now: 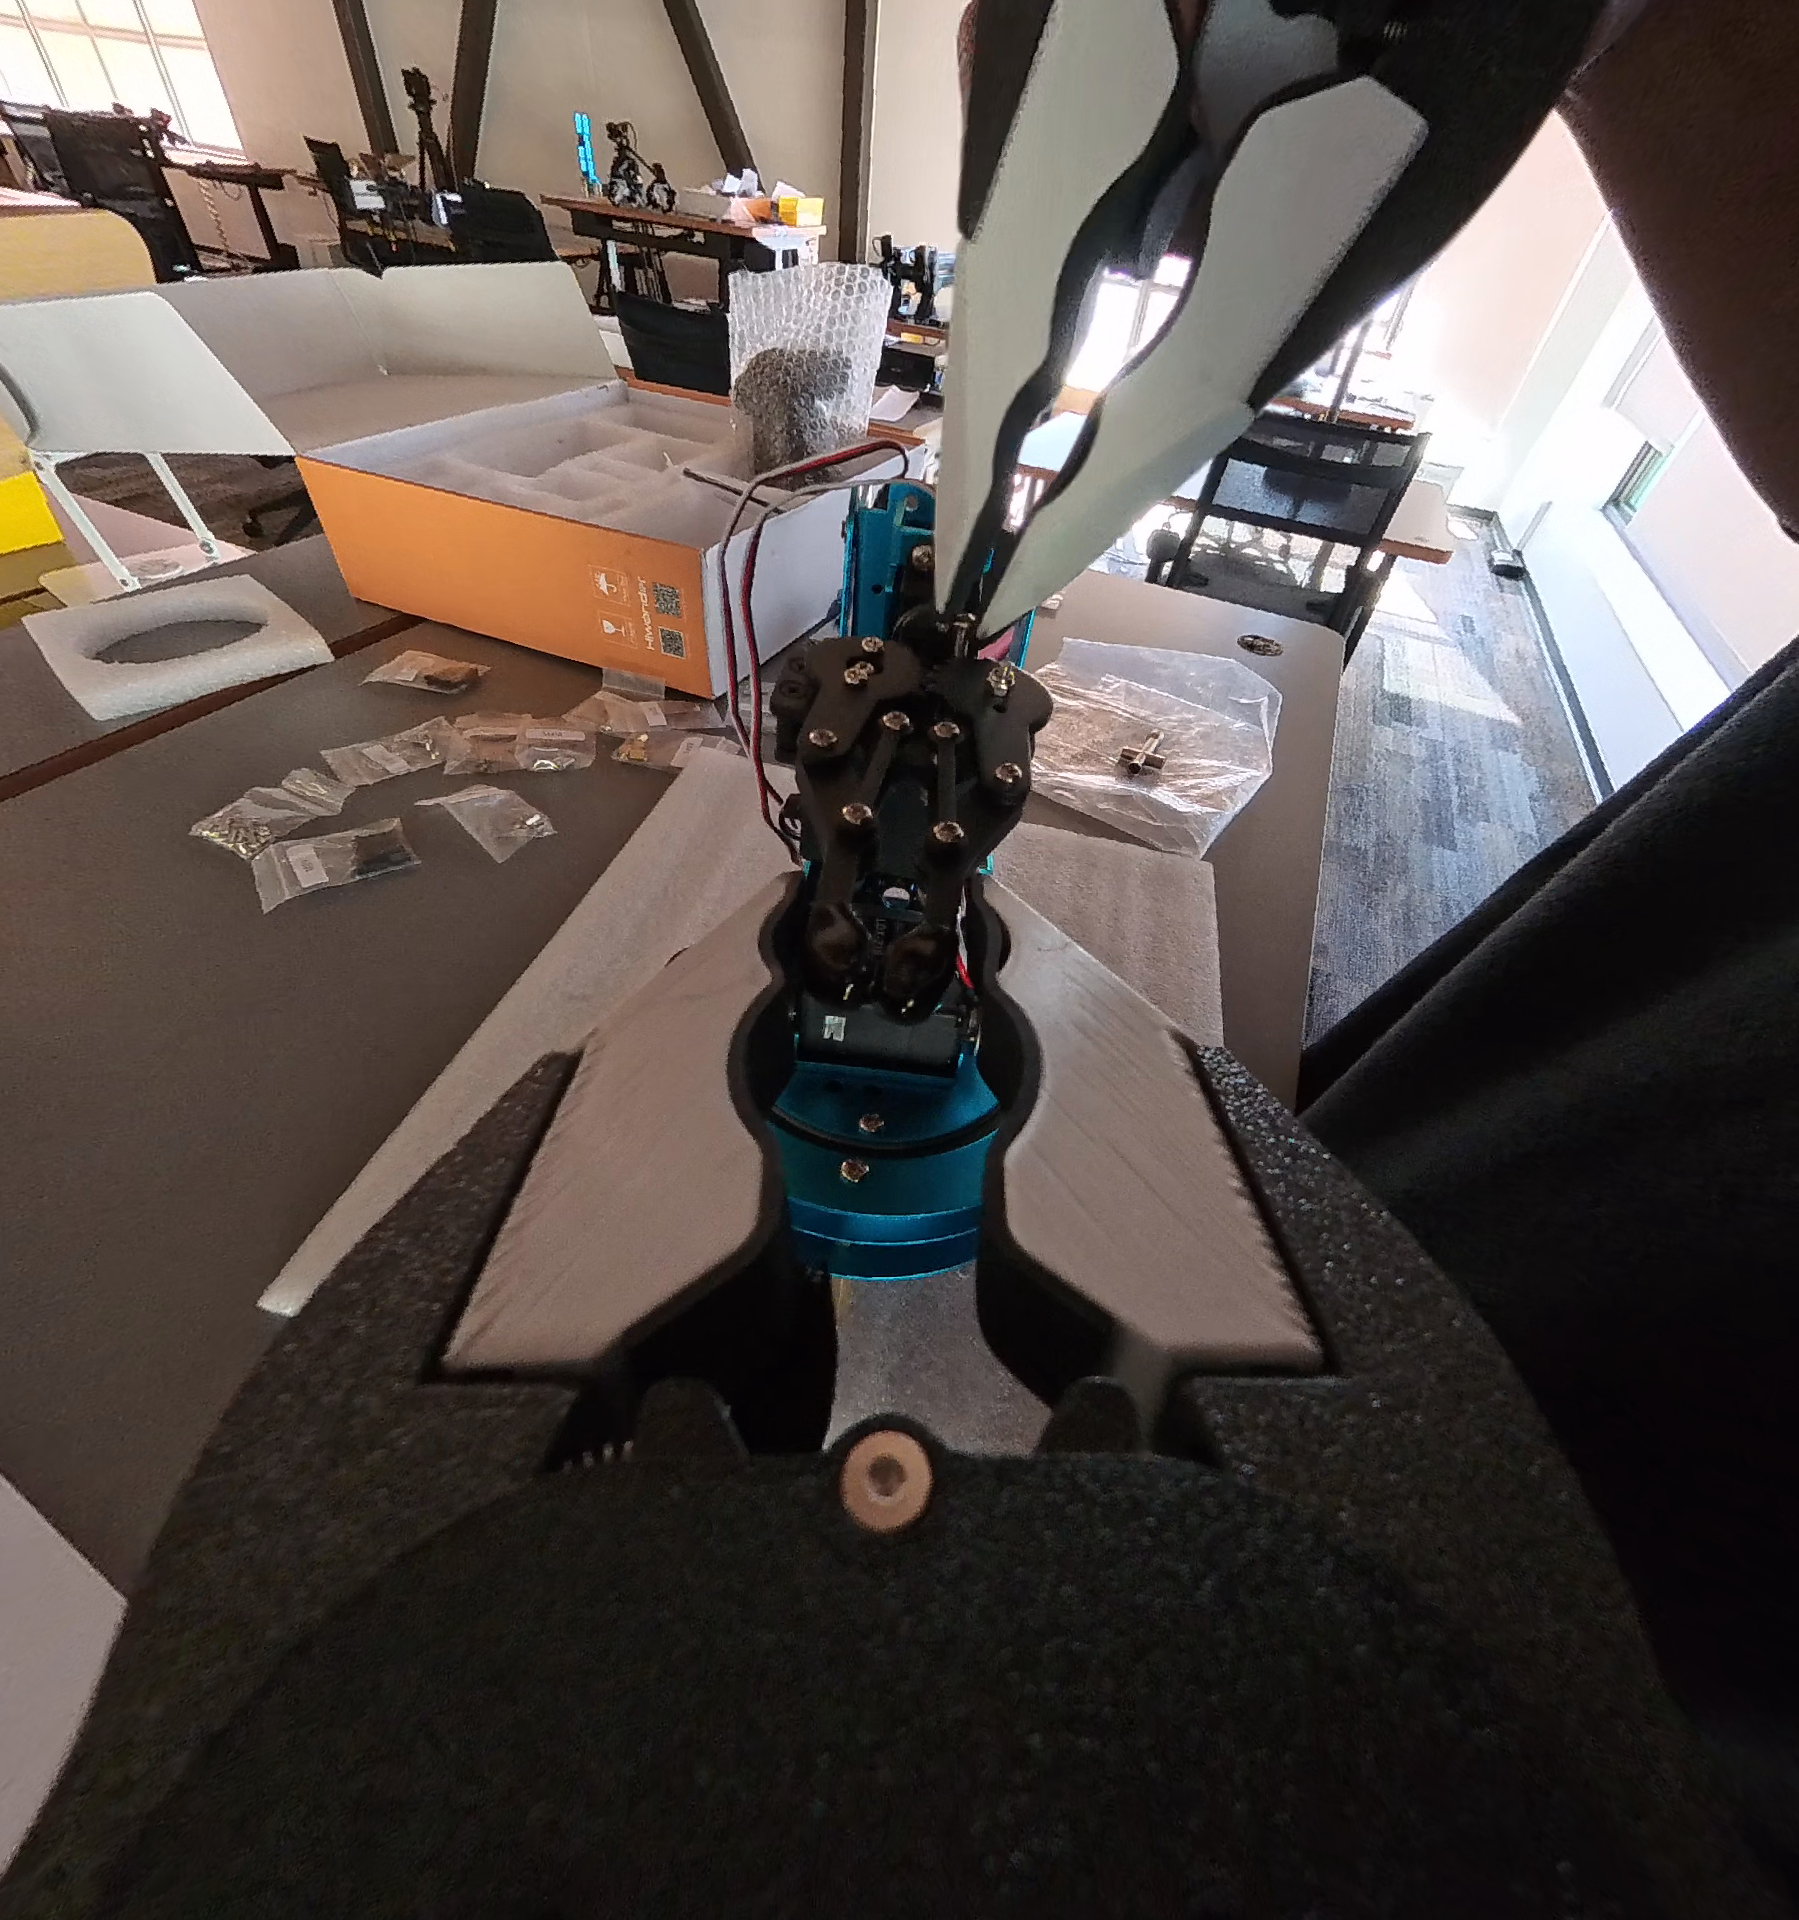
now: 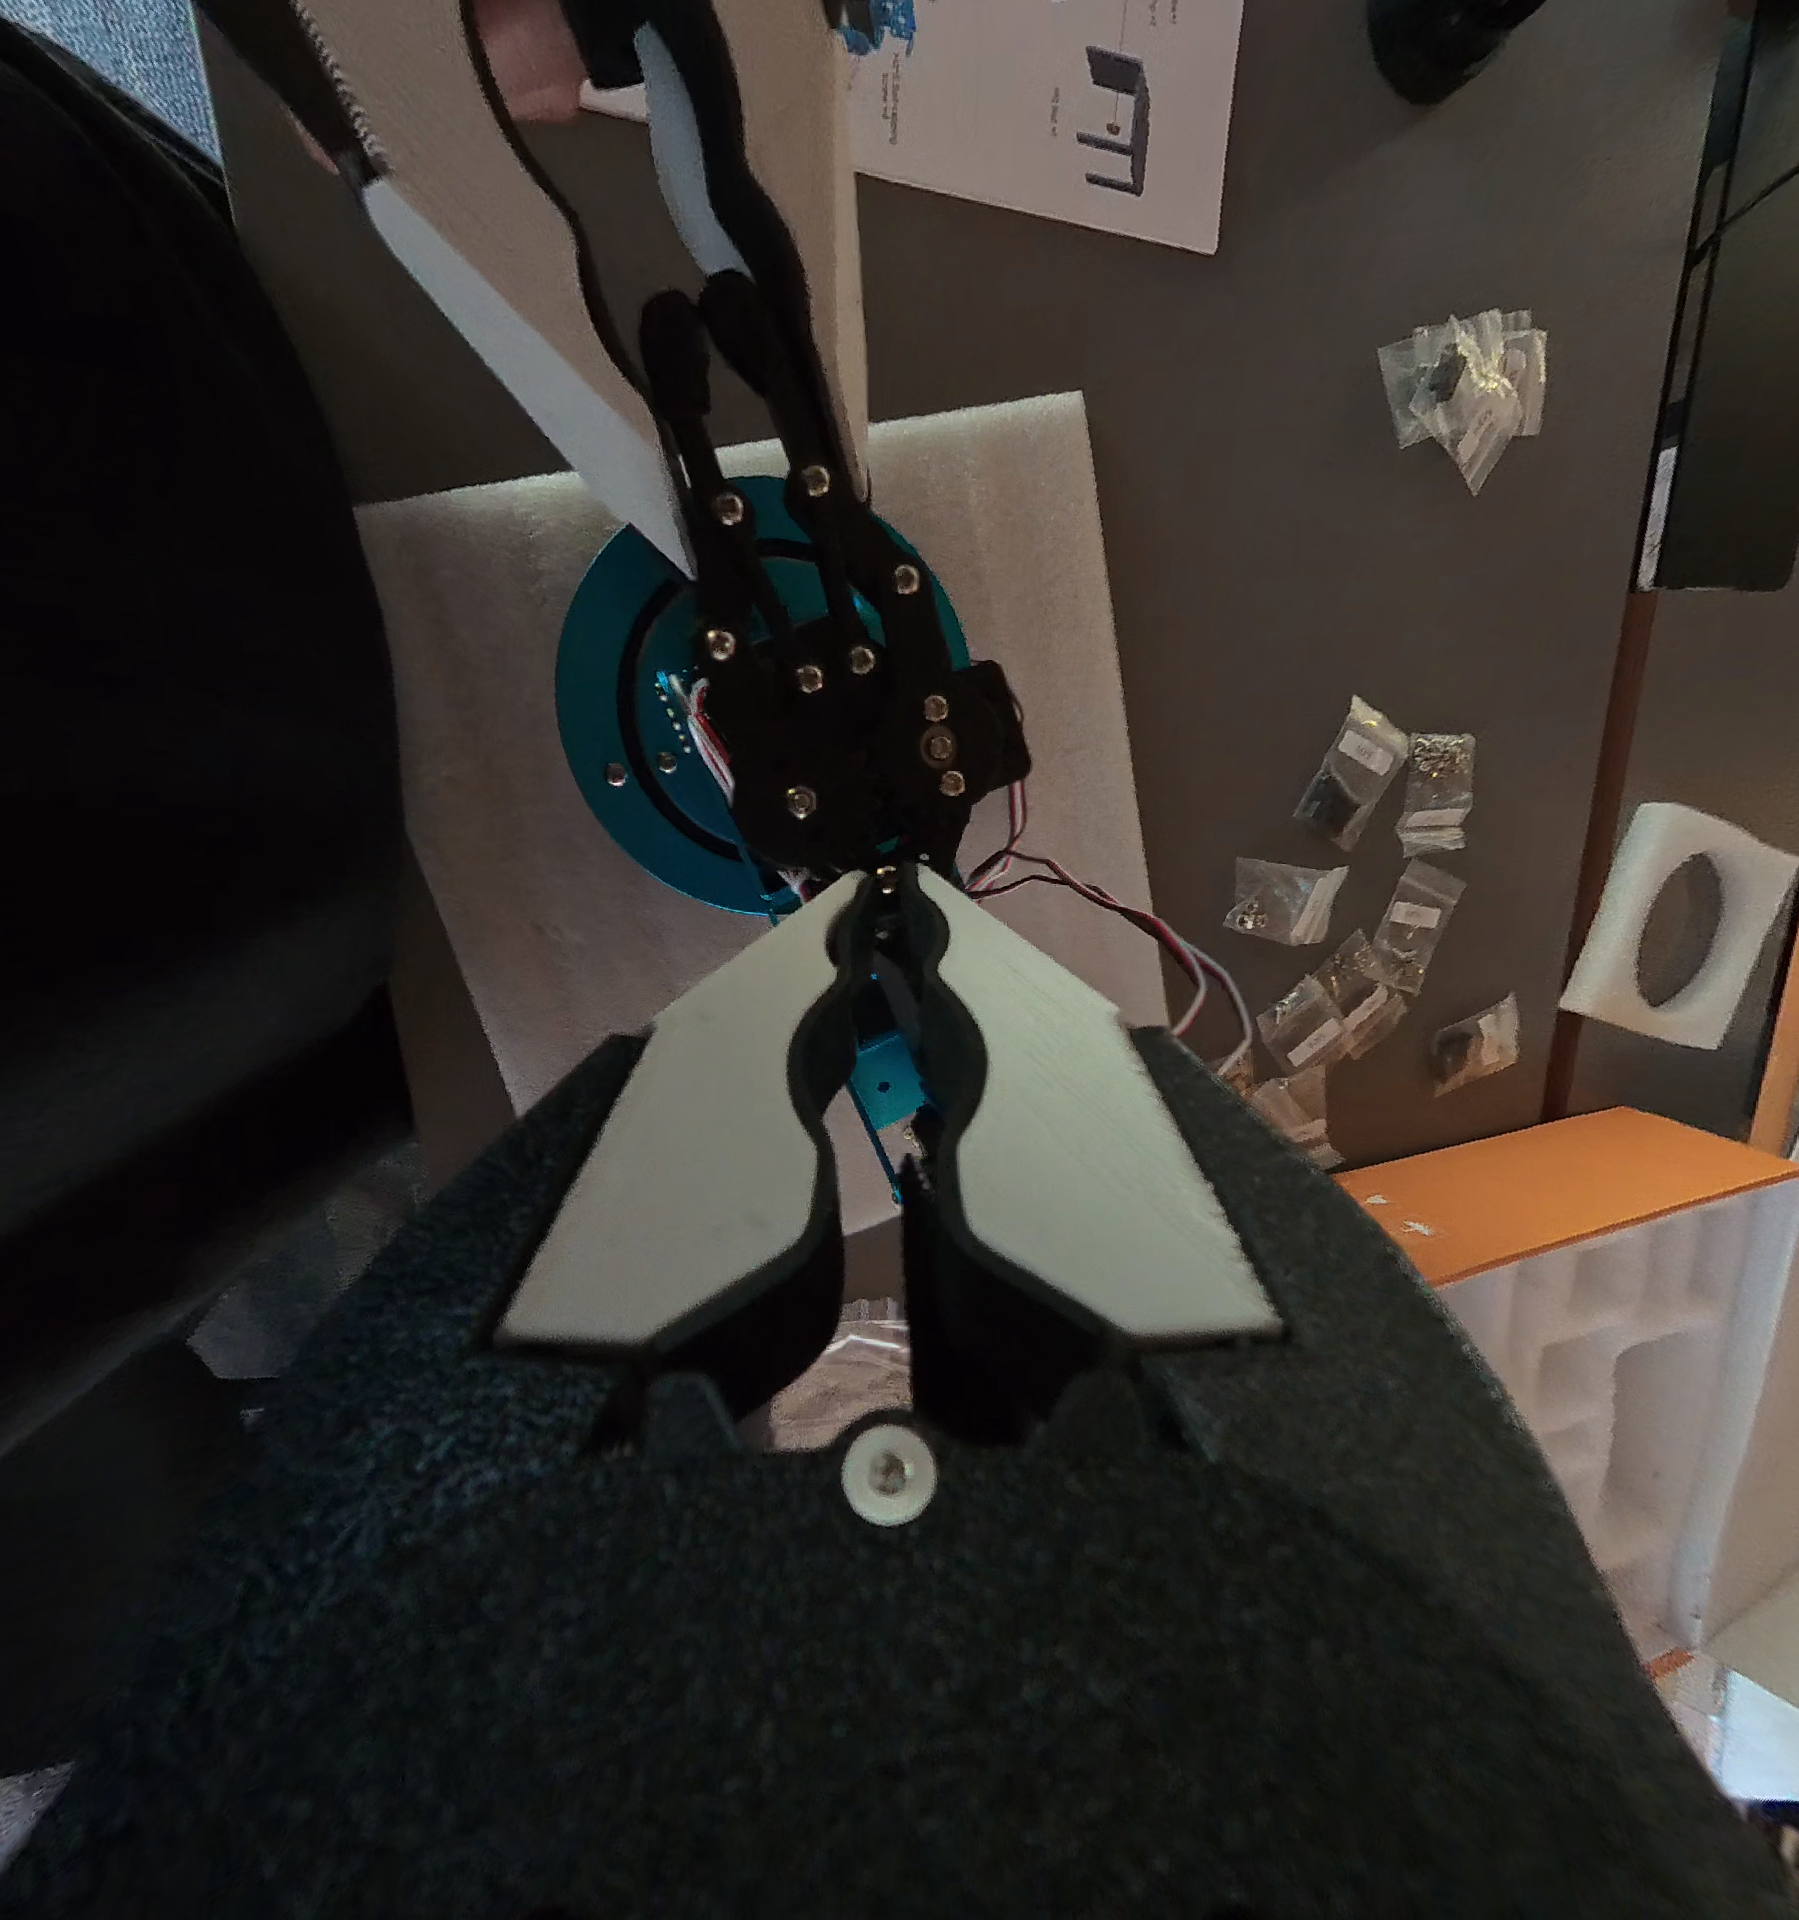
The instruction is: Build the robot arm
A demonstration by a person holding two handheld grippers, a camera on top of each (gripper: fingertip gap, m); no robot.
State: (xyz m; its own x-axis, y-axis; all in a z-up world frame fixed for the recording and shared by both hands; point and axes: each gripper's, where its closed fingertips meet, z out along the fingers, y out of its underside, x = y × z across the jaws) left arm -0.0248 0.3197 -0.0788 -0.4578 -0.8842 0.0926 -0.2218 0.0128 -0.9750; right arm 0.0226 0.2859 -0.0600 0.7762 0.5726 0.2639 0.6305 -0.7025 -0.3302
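Right wrist view: unreadable labels on parts bags (image 2: pixel 1362 774).

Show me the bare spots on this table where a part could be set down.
Free: the grey tabletop left of the white foam sheet, nearer than the small parts bags, and the foam sheet's own left edge. Crowded: the bag scatter before the orange box, the foam ring beside it, and the foam's centre, where the blue robot arm stands.
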